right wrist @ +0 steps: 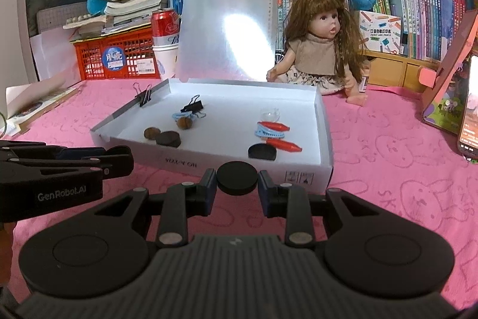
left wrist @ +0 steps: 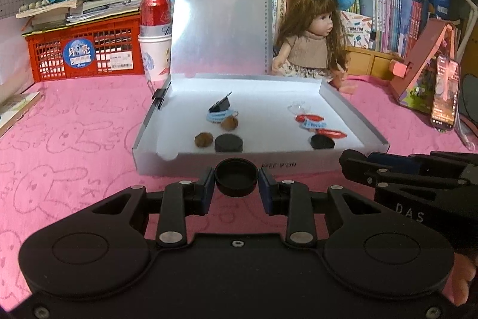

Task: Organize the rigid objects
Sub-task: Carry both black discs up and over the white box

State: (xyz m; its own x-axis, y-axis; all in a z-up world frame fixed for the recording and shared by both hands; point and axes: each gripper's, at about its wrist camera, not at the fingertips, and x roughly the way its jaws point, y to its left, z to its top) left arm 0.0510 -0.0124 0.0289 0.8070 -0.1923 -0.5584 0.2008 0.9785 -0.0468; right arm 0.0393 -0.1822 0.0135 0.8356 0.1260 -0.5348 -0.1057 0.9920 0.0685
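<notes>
the left gripper (left wrist: 236, 188) pinches a round black plastic cap (left wrist: 236, 181) with its hollow side up, rim showing, held just in front of the near wall of the shallow white plastic case (left wrist: 352, 106). the right gripper (right wrist: 237, 187) pinches a flat black round disc (right wrist: 237, 178), solid face up, also just before that wall.

inside the case lie two more black discs (left wrist: 228, 143), two brown walnuts (left wrist: 204, 139), a black binder clip (left wrist: 220, 105) on a light blue hair clip (left wrist: 215, 117), red spindle-shaped pieces (left wrist: 331, 133) and a clear small piece (left wrist: 295, 107).

the right wrist view alone shows a second binder clip (right wrist: 142, 97) clamped on the case's left wall with wire handles raised; in the left wrist view it shows only as a dark clamp. each view catches the other gripper at its edge.

everything rests on a pink cloth with bunny outlines (left wrist: 74, 145). behind sit a long-haired doll in a beige top (left wrist: 310, 41), a red plastic crate (left wrist: 83, 53) under stacked books, a red drink can (left wrist: 156, 11), plush toys and a phone (left wrist: 445, 91) leaning at right.
</notes>
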